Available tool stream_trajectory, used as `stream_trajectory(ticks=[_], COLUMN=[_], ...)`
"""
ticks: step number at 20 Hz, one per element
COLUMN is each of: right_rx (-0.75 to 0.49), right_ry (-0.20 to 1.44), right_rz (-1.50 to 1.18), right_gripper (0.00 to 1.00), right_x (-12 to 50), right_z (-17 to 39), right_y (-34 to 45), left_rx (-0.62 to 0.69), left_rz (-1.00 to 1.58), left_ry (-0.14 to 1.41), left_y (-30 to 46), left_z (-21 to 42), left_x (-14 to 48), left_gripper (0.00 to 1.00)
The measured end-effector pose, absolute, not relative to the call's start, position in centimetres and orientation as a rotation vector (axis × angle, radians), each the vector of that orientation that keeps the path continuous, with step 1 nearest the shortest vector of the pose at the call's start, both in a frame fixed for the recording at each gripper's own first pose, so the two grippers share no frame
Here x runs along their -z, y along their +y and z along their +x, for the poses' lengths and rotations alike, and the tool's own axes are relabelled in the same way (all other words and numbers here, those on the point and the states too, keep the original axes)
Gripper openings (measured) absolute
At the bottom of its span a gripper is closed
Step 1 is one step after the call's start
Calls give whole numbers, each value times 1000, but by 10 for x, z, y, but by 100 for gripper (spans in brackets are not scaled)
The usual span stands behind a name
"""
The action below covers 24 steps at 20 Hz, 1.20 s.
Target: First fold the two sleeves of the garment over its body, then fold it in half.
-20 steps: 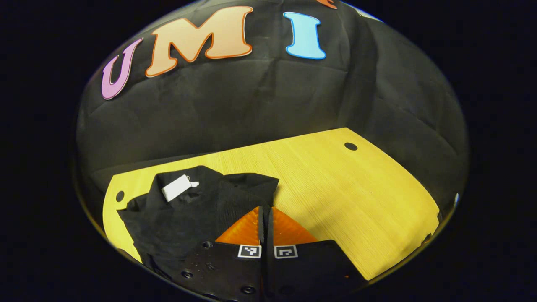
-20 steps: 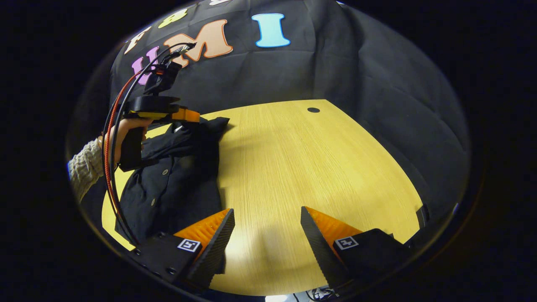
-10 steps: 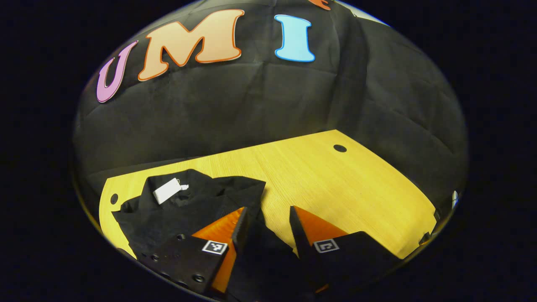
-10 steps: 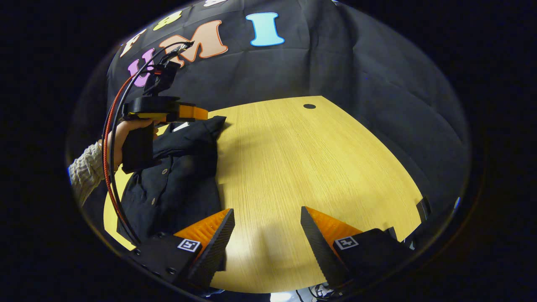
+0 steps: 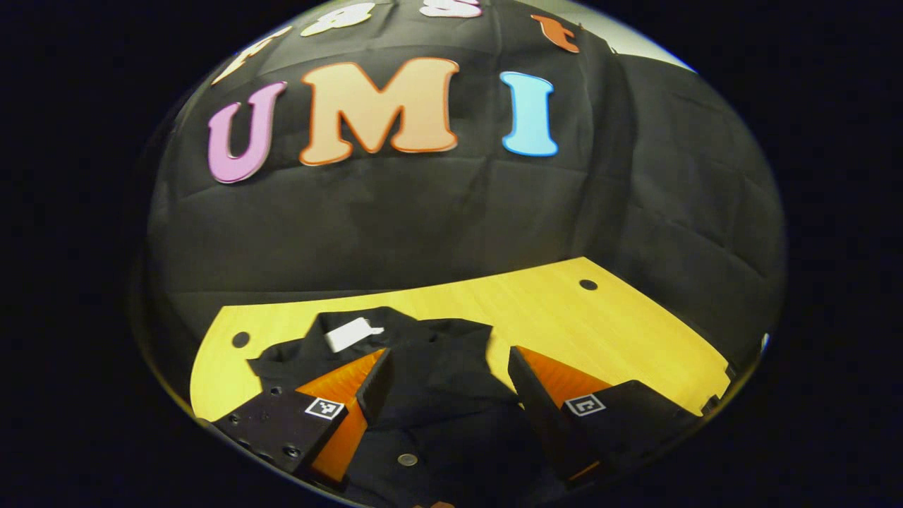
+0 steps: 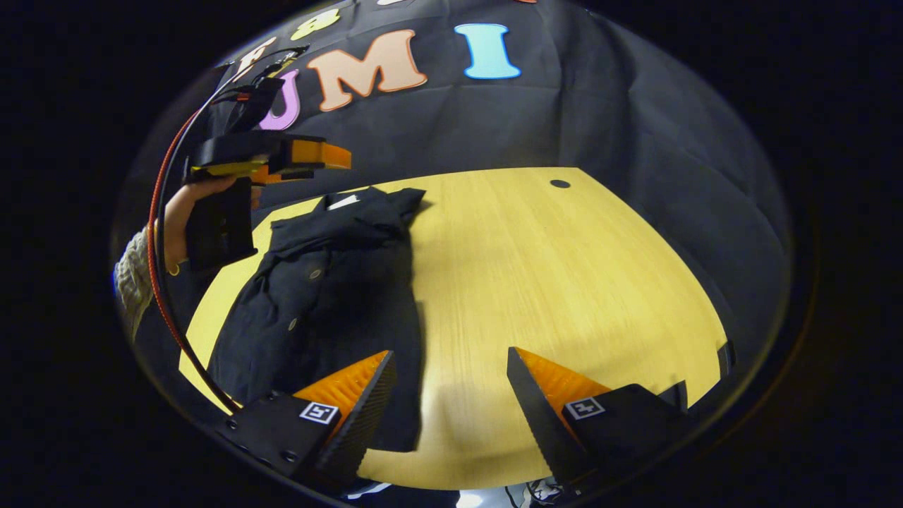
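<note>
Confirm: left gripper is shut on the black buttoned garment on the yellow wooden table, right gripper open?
Not quite. The left gripper is open, raised above the black buttoned garment, gripping nothing, as the left gripper view shows. The right gripper is open, and the garment does lie on the yellow wooden table.

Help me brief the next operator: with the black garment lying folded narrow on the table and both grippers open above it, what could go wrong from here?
The garment lies bunched near the collar, so folding it in half may trap wrinkles. Its near end reaches the table edge by the right gripper, so a tug could slide it off. The left gripper hangs open above; pinching one layer only could undo the sleeve fold.
</note>
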State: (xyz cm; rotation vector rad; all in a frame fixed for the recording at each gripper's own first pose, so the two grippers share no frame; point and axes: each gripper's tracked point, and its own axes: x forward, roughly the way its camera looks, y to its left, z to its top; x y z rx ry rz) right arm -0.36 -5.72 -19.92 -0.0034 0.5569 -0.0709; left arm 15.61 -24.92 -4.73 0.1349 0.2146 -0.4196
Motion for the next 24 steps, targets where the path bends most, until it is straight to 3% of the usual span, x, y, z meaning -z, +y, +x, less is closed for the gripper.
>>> stream_trajectory(ticks=[5,9,14,24], right_rx=[-12,-66,-86,-88], right_ry=[588,639,698,740], right_rz=[-81,-161,-212,-254], right_gripper=[100,99,100,100], right_x=[224,251,281,301], right_z=[-9,-16,-22,-21], right_y=[-20,0,11,10], left_rx=[290,215,139,121], left_rz=[108,122,134,129], left_ry=[156,181,206,313], left_y=[-159,-98,-39,11], left_z=[120,87,50,-28], left_x=[44,68,91,151], left_gripper=[97,100,97,97])
